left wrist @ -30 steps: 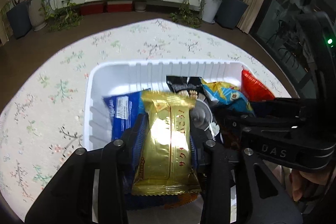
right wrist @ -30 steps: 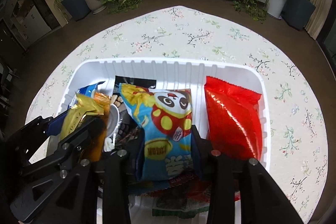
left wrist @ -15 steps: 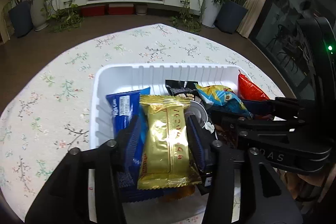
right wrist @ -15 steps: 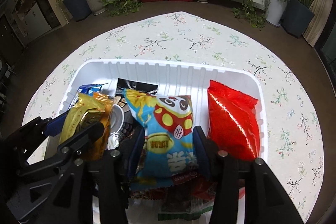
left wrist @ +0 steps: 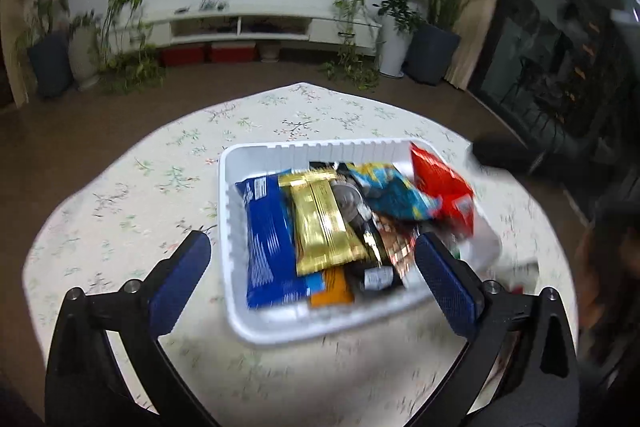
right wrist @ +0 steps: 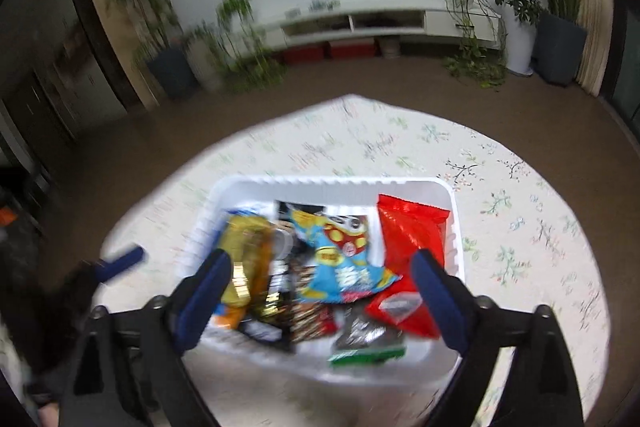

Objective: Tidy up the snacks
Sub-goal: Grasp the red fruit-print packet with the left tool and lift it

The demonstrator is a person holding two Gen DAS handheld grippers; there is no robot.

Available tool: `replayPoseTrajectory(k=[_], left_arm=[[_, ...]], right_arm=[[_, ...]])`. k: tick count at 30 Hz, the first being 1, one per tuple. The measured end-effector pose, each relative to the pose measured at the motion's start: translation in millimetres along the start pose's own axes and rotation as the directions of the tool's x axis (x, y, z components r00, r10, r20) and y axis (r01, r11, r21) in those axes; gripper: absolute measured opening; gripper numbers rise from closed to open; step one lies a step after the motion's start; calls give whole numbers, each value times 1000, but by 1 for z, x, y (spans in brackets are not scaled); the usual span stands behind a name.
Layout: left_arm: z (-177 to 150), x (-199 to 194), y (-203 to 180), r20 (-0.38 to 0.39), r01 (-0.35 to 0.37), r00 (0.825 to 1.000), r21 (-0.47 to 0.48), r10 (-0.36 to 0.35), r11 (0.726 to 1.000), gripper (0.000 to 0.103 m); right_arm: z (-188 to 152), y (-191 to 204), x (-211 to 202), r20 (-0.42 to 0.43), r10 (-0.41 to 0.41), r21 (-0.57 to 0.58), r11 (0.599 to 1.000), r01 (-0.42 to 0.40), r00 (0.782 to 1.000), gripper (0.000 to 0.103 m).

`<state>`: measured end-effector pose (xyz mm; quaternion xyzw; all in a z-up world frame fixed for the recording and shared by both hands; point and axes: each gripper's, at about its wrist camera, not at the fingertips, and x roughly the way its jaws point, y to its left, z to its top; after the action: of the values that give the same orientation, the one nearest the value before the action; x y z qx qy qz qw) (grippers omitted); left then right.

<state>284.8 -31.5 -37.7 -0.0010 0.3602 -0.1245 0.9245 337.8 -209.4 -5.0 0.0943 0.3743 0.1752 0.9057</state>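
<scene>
White tray point(left wrist: 236, 211) on the floral-clothed bench point(left wrist: 120, 195), packed with snacks. Left to right: blue packet point(left wrist: 266, 239), gold packet point(left wrist: 320, 223), light-blue panda bag point(right wrist: 340, 255), red bag point(right wrist: 408, 247). Left hand-held gripper point(left wrist: 312, 267): jaws just opened wide, nothing pinched, above the tray's near end. Right hand-held gripper point(right wrist: 320, 287): likewise just opened wide, empty. Both views blurred.

— What can't you make out?
— My tray point(right wrist: 456, 223) is smeared by motion; print on the blue packet point(right wrist: 344, 259) is unreadable.
— Anything covered?
— The orange pack point(left wrist: 332, 285) lies mostly under the gold bar point(left wrist: 324, 223).
</scene>
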Motion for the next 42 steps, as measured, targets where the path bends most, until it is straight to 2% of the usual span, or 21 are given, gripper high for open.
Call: replayPoseTrajectory(k=[2,4,7,10,14,17,20,24,27,29,34,38,42], left_arm=[[-14,-16,-12,6,-10,1000,49,10,999,103],[-31,-32,-22,-13,19,1000,61,-18,998,103],[-60,-45,-35,-98,43,995,64,-37,997,103],[-89,-60,-44,-142,71,988,32,-66,997,103],[-119,-73,-60,-184,55,981,-30,-59,998,103],[-135,-81,-77,-198,30,979,-48,-39,998,103],[-140,-78,-89,-220,13,975,-70,-28,997,103],[-138,-65,-102,-262,-44,965,-101,16,994,103],[-131,-47,-101,-290,-120,953,-117,81,986,102],[-130,-36,-102,-312,-161,942,-107,121,981,102],[-134,-21,-108,-363,-189,919,-68,152,980,102],[-143,-32,-113,-357,-194,919,-40,167,980,102],[-150,-43,-110,-333,-198,926,-35,175,980,102]], right_arm=[[-11,-7,-28,41,55,50,997,-57,998,97],[-25,-12,-48,72,69,76,994,-74,995,99],[-59,-20,-81,112,69,100,992,-80,991,100],[-101,-26,-105,133,29,125,991,-46,991,100],[-150,-35,-123,134,-80,169,984,56,988,100],[-173,-43,-129,129,-105,211,974,76,986,100],[-180,-43,-132,134,-116,222,971,84,984,100],[-184,-36,-135,144,-105,191,979,76,984,100],[-192,-36,-138,146,-86,190,980,57,986,100],[-196,-35,-139,147,-78,189,981,49,986,100],[-202,-38,-139,136,-72,193,980,45,988,100],[-204,-39,-142,143,-75,189,981,48,987,100],[-206,-38,-142,143,-72,186,981,45,987,100]])
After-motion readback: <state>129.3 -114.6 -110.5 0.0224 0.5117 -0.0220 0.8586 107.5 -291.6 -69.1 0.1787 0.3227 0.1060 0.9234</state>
